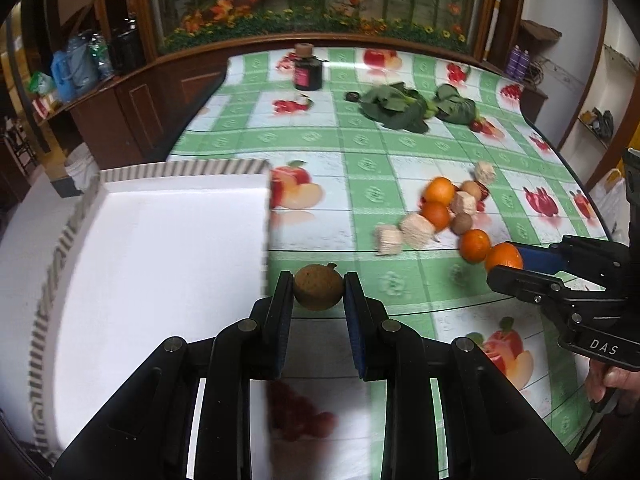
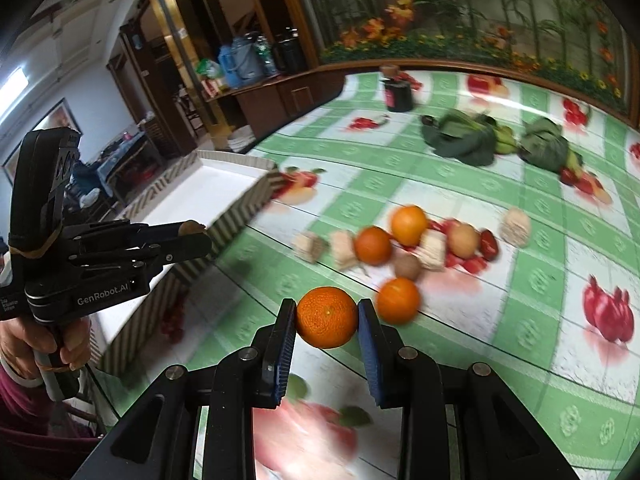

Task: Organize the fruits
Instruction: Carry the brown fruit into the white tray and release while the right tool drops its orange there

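My left gripper (image 1: 319,289) is shut on a small brown round fruit (image 1: 318,287), held above the table just right of the white tray (image 1: 160,248). My right gripper (image 2: 327,317) is shut on an orange (image 2: 327,317), lifted off the tablecloth. In the left wrist view the right gripper (image 1: 505,261) shows at the right edge with that orange (image 1: 503,257). In the right wrist view the left gripper (image 2: 195,233) appears at the left, over the tray's striped rim (image 2: 236,208). Several oranges (image 2: 409,225), brown fruits (image 2: 463,240) and beige cubes (image 2: 344,249) lie clustered mid-table.
A dark bottle (image 1: 307,69) stands at the far side of the table, with leafy greens (image 1: 400,106) to its right. The green checked tablecloth (image 1: 360,152) bears printed fruit pictures. A wooden cabinet and a flower mural close off the far edge. A hand (image 2: 48,340) holds the left gripper's handle.
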Demonstrator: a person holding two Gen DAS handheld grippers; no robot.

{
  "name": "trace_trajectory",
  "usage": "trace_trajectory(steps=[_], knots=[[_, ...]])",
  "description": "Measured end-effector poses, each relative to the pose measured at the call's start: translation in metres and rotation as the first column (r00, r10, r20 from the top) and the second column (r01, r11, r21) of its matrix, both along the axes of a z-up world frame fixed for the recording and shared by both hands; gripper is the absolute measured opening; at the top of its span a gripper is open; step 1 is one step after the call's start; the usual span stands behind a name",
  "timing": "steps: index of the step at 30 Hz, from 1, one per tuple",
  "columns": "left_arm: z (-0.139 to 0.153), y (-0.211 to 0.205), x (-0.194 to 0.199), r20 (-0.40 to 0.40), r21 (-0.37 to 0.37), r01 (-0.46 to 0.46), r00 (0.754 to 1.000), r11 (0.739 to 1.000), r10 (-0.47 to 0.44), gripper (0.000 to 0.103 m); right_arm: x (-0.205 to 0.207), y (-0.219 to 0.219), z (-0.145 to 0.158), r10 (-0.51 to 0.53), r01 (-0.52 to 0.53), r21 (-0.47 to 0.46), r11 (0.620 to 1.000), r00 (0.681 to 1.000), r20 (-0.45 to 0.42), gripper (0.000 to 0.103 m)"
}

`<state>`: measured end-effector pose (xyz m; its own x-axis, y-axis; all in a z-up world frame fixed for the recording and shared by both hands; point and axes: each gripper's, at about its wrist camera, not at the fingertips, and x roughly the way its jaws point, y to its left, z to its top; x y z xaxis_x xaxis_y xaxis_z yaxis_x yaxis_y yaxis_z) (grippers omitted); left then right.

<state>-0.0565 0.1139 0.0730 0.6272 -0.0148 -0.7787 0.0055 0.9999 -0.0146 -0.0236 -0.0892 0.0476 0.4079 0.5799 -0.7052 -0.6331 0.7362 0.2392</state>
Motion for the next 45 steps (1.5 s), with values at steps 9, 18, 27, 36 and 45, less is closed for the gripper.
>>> trace_trajectory(steps=[9,18,27,36,45], knots=[[0.008,0.049,-0.005,0.006,0.012,-0.090,0.996,0.996,0.090,0.024,0.004,0.056,0.011,0.085,-0.085,0.015,0.996,0.996,0.001,0.030],[0.005,0.096,0.010,-0.027,-0.014,-0.169,0.985,0.986,0.168,0.025,0.017,0.117,0.015,0.168,-0.168,-0.004,0.986,0.986,0.000,0.030],[-0.006,0.120,0.034,-0.070,-0.039,-0.212,0.975,0.976,0.209,0.025,0.040,0.164,0.013,0.208,-0.208,-0.020,0.978,0.978,-0.005,0.030],[-0.023,0.134,0.050,-0.106,-0.044,-0.256,0.962,0.966,0.250,0.025,0.065,0.198,0.000,0.214,-0.215,-0.044,0.976,0.976,-0.025,0.030],[-0.035,0.143,0.056,-0.134,-0.053,-0.278,0.954,0.959,0.269,0.025,0.073,0.226,-0.019,0.241,-0.242,-0.127,0.962,0.970,-0.023,0.030]])
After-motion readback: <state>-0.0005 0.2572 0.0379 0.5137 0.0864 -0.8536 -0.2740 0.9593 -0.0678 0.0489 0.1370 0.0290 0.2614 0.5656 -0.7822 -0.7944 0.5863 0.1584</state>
